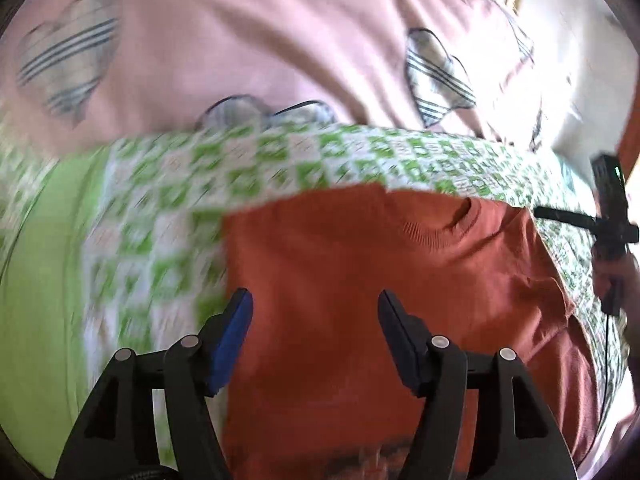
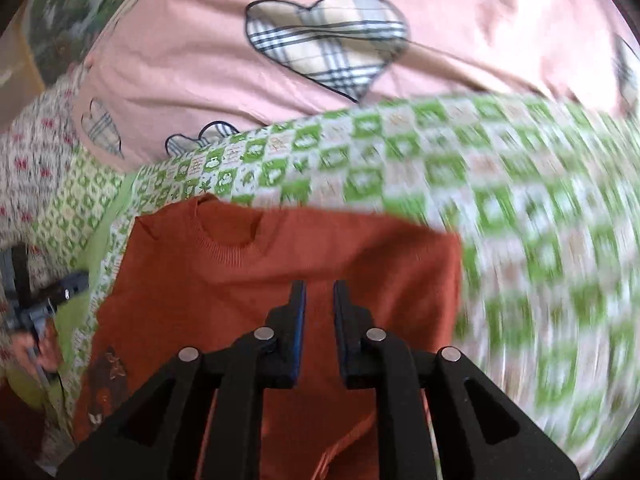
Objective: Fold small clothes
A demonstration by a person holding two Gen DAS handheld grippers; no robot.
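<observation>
Bedding fills both views: a green-and-white checked cover with a plain lime band, and behind it a pink sheet printed with plaid hearts. An orange sweater lies flat on the checked cover, ribbed neckline toward the pink sheet, side edges straight as if folded in. Left gripper hangs above the sweater's left part, fingers spread wide with nothing between them, only sweater fabric seen below the gap. Right gripper hangs above the sweater's middle, just below the neckline, fingers parted by a narrow gap, not pinching any cloth. In the left wrist view the other gripper body and its hand show at the sweater's right edge; in the right wrist view a hand shows off the sweater's left edge. Checked cover is motion-blurred away from the sweater in both views.
</observation>
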